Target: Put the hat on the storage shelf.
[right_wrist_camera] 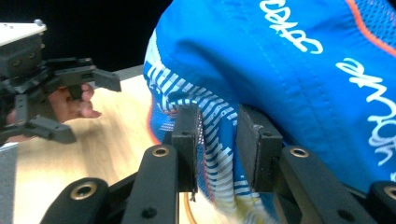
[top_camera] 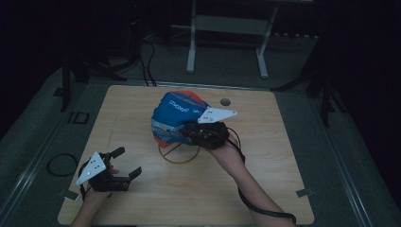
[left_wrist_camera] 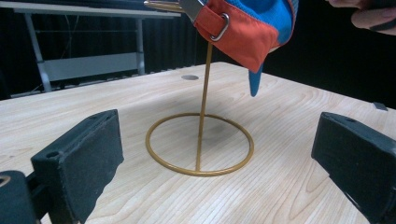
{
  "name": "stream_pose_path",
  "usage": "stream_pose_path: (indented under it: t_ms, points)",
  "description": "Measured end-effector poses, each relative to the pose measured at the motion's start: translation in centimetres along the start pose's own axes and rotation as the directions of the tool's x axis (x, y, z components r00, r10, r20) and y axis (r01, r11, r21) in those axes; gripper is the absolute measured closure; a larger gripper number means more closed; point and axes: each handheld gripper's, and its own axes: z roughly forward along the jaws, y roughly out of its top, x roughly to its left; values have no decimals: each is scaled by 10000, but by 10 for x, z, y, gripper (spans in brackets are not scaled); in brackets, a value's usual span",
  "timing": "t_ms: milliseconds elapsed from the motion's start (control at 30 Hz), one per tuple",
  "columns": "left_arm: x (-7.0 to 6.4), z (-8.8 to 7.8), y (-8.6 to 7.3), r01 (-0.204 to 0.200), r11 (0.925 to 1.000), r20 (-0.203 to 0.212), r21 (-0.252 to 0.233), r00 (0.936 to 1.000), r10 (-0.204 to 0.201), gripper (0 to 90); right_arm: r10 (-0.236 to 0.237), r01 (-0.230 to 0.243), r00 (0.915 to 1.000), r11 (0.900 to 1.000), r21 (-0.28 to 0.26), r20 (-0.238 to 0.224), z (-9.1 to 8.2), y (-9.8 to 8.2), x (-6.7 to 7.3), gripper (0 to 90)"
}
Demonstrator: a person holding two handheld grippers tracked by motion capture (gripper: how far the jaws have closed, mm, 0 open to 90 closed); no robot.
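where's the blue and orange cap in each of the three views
High view: the cap sits mid-table on the gold wire stand, with the right gripper at its near edge.
Left gripper view: top centre, its orange strap end and buckle hanging off the stand's upright rod.
Right gripper view: across the upper right, a striped fold of it between the jaws.
Shared landmark: the light wooden table.

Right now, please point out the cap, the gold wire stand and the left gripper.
cap (top_camera: pixel 174 116), high view, on its blue crown.
gold wire stand (left_wrist_camera: pixel 202 98), left gripper view, on its upright rod.
left gripper (top_camera: pixel 129 163), high view, midway between its open fingertips.
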Motion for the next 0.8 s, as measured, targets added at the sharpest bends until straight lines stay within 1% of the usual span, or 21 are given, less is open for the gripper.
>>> stream_pose_path:
  t_ms: [67, 100, 233, 467, 533, 667, 733, 800]
  points:
    - [0, 0, 0, 24, 10000, 6, -36, 10000, -23, 24, -38, 39, 10000, 10000, -33, 79, -3, -4, 1, 685]
    - [0, 0, 0, 52, 10000, 0, -1, 10000, -52, 24, 14, -14, 10000, 10000, -28, 5, -4, -5, 1, 682]
    - [0, 0, 0, 19, 10000, 19, 1, 10000, -19, 24, 36, -37, 10000, 9999, -138, -43, -10, -11, 3, 662]
    - [-1, 1, -1, 45, 10000, 49, 19, 10000, -45, 24, 134, -136, 9999, 9994, -330, -65, -22, -19, 4, 606]
    - [-1, 0, -1, 55, 10000, 81, -23, 10000, -55, 24, 91, -93, 9999, 9994, -341, -75, -26, -24, 5, 573]
    - [-1, 0, -1, 64, 10000, 79, 1, 9999, -64, 24, 53, -46, 9999, 9988, -488, 142, -40, -37, 5, 458]
    - [-1, 1, -1, 41, 10000, 90, -22, 10000, -41, 24, 144, -125, 9993, 9983, -566, 336, -47, -44, 3, 401]
    - [-2, 2, -2, -41, 10000, 107, 86, 9999, 40, 24, 302, -273, 9983, 9978, -608, 489, -54, -51, -2, 362]
